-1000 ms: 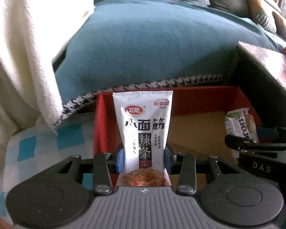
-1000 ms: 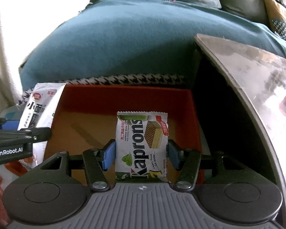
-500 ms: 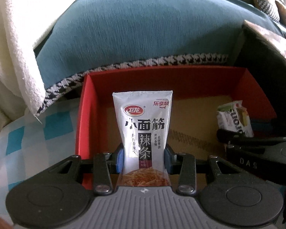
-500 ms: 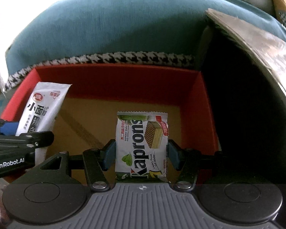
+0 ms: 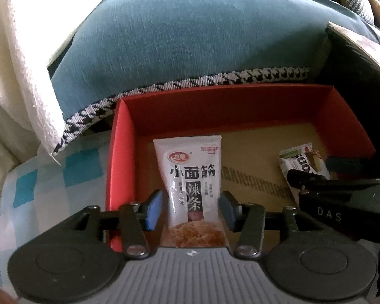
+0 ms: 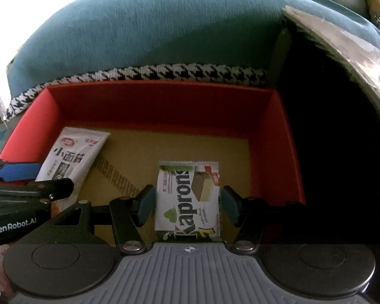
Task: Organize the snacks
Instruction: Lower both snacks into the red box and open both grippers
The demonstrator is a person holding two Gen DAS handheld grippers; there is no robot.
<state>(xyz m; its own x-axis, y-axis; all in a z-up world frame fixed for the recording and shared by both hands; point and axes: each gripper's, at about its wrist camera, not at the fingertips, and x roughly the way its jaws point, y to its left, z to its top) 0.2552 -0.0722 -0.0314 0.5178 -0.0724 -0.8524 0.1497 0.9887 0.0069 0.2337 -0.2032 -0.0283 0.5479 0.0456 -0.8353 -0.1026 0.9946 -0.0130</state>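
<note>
A white spicy-strip snack packet [image 5: 192, 177] lies on the cardboard floor of a red box [image 5: 228, 106], between the spread fingers of my left gripper [image 5: 190, 209], which is open and no longer touches it. A Kaprons wafer packet [image 6: 188, 200] lies on the box floor between the spread fingers of my right gripper [image 6: 187, 206], also open. The wafer packet [image 5: 302, 163] also shows at the right in the left wrist view. The white packet [image 6: 71, 157] shows at the left in the right wrist view. Both grippers are low inside the box.
A teal cushion [image 5: 190, 38] with a houndstooth trim lies right behind the box. A white towel [image 5: 17, 58] hangs at the left over a blue checked cloth [image 5: 50, 177]. A dark table [image 6: 342, 50] stands close against the box's right side.
Both grippers lowered into the red box and opened. Each packet has dropped out of the fingers onto the box floor.
</note>
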